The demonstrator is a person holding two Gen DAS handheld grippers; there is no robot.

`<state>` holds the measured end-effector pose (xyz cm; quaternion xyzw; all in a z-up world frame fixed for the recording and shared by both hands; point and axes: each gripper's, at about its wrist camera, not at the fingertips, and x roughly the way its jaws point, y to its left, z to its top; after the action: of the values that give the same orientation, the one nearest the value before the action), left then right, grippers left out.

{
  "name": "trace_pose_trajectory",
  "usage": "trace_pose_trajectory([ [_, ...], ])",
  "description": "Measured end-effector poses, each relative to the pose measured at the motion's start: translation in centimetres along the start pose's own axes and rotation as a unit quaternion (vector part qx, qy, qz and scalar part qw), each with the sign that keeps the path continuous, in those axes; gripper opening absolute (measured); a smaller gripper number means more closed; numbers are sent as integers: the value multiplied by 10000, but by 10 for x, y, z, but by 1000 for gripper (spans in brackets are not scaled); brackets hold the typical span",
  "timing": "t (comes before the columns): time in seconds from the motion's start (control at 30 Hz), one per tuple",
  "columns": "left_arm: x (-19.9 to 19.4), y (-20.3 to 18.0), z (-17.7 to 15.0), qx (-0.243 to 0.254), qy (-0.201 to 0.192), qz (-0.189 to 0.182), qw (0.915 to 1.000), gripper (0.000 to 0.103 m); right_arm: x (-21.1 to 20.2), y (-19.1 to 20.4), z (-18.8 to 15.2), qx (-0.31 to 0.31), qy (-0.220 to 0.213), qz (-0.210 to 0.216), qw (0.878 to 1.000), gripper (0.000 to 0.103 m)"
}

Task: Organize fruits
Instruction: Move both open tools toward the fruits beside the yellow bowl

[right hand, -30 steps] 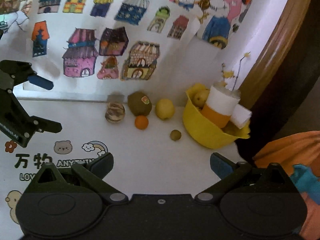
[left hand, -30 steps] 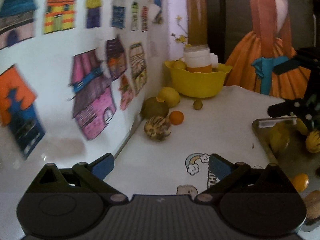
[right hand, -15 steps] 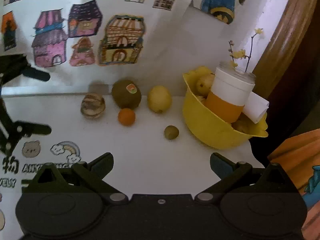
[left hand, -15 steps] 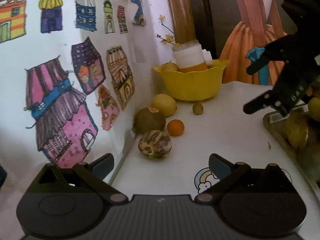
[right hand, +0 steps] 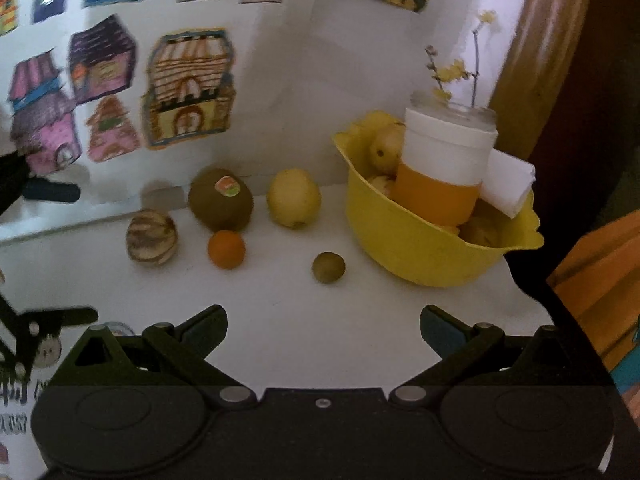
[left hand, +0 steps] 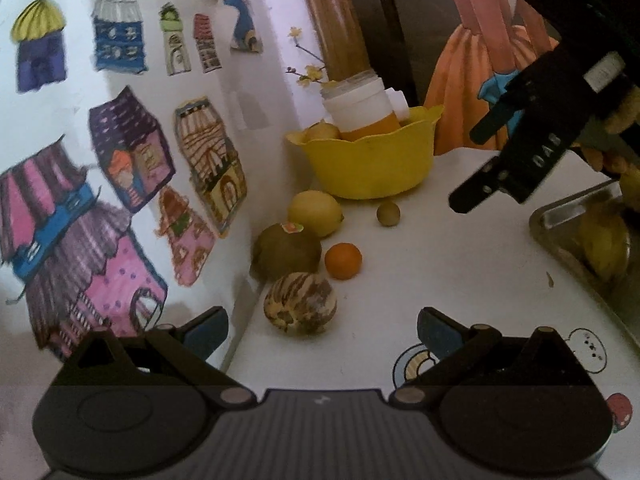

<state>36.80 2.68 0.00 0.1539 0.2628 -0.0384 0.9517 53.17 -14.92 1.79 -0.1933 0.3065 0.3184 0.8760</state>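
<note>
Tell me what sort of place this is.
Probably a child's room or home play corner: coloured house drawings taped to the wall, a cartoon-printed tabletop, and loose fruit beside a yellow bowl.

sticker on brown fruit [right hand: 226, 186] illegible; table [right hand: 280, 332] lettering cut off, unreadable

Seen from the left gripper [left hand: 322, 326], a striped fruit [left hand: 300, 303] lies straight ahead, near its fingers. Beyond it sit a kiwi [left hand: 286, 250] (against the wall [left hand: 256, 92]) and a small orange [left hand: 343, 261] to the right. Farther on lie a lemon [left hand: 315, 213] and a small round fruit [left hand: 388, 213], before the bowl [left hand: 370, 164]. A tray [left hand: 560, 220] lies right.
</note>
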Motion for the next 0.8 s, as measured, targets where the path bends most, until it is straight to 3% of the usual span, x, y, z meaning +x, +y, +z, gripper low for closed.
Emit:
trace_pose_trajectory([
  [0.2, 11, -1, 5, 88, 20, -17, 10000, 103, 11, -12, 8, 579, 109, 68, 9982, 102],
  [0.57, 23, -3, 9, 70, 24, -8, 10000, 103, 24, -18, 17, 997, 122, 381, 9942, 102],
  [0.8, 22, -2, 19, 377, -162, 59, 9991, 103, 32, -22, 22, 1273, 171, 354, 9911, 102],
])
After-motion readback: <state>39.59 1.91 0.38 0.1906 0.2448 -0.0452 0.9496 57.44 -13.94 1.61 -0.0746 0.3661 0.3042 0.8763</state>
